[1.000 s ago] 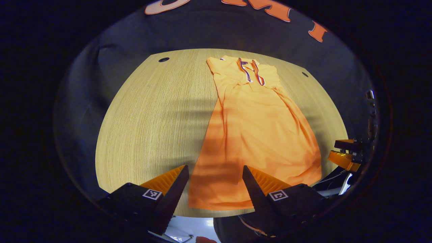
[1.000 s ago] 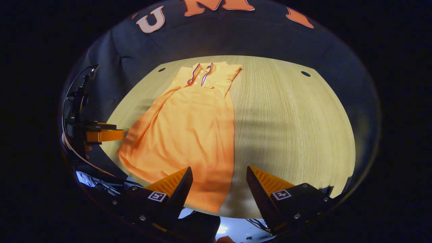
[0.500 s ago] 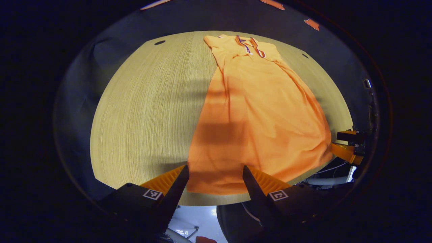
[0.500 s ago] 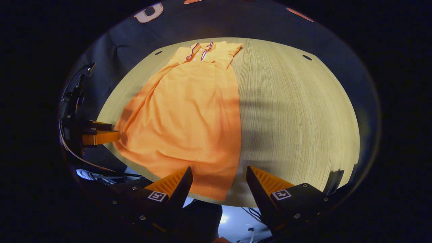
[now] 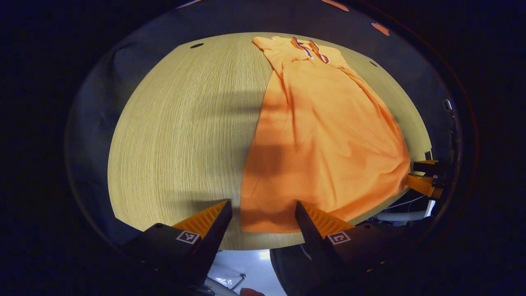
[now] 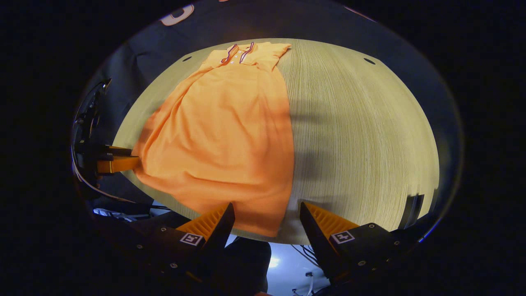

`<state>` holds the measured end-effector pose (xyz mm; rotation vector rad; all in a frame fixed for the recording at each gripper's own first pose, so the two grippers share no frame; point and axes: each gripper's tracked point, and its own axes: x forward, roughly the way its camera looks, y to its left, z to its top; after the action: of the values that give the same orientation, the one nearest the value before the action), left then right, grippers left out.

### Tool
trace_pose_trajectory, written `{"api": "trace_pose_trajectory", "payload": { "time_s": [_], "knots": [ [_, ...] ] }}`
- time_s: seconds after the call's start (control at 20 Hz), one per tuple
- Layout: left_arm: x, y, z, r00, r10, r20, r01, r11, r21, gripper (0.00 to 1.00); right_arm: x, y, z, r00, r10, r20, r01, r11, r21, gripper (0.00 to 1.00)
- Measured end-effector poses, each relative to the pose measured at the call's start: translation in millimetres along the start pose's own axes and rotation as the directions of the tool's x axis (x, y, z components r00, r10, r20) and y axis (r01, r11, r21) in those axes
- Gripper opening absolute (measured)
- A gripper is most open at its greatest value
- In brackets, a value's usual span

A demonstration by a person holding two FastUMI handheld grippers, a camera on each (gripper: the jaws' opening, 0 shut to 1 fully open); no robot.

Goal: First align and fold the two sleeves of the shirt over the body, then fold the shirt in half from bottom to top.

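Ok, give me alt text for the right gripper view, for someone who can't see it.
An orange shirt lies flat on a round wooden table, collar at the far side and hem at the near edge. The right gripper hangs open over the hem's corner, and the left gripper sits at the shirt's other side.

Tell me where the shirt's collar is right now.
The collar lies at the far end of the orange shirt, near the table's far edge. It sits top right of centre in the left gripper view, top left of centre in the right gripper view.
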<state>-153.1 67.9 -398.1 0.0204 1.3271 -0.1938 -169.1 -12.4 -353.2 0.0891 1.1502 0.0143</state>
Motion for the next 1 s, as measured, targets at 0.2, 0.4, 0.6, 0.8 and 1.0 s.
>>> {"api": "trace_pose_trajectory", "payload": {
  "time_s": [0.2, 0.4, 0.6, 0.8, 1.0],
  "knots": [
    [0.6, -5.7, -3.0, 1.0, 0.021, -0.015, -0.019, 0.994, 0.11, 0.97, 0.9, 1.8, -2.1, 1.0, 0.002, 0.011, -0.002, 0.999, 0.04, 0.98],
    [0.7, -8.0, -2.4, 0.999, 0.05, -0.018, -0.05, 0.999, 0.015, 0.99, -0.3, 5.6, -12.7, 1.0, 0.007, -0.011, -0.007, 0.998, 0.058, 0.95],
    [1.5, -12.8, -2.4, 0.997, 0.068, -0.025, -0.069, 0.997, -0.047, 0.96, 0.9, 2.5, -18.6, 0.995, -0.059, -0.076, 0.058, 0.998, -0.015, 0.8],
    [3.2, -24.9, 5.1, 0.997, 0.066, -0.029, -0.068, 0.996, -0.061, 0.82, 1.6, 5.6, -14.8, 0.989, -0.1, -0.113, 0.104, 0.994, 0.035, 0.48],
    [7.2, -33.8, 13.6, 0.999, 0.033, -0.008, -0.033, 0.999, -0.016, 0.41, 4.5, 20.6, -11.8, 0.989, -0.055, -0.139, 0.064, 0.996, 0.056, 0.23]
  ]
}}
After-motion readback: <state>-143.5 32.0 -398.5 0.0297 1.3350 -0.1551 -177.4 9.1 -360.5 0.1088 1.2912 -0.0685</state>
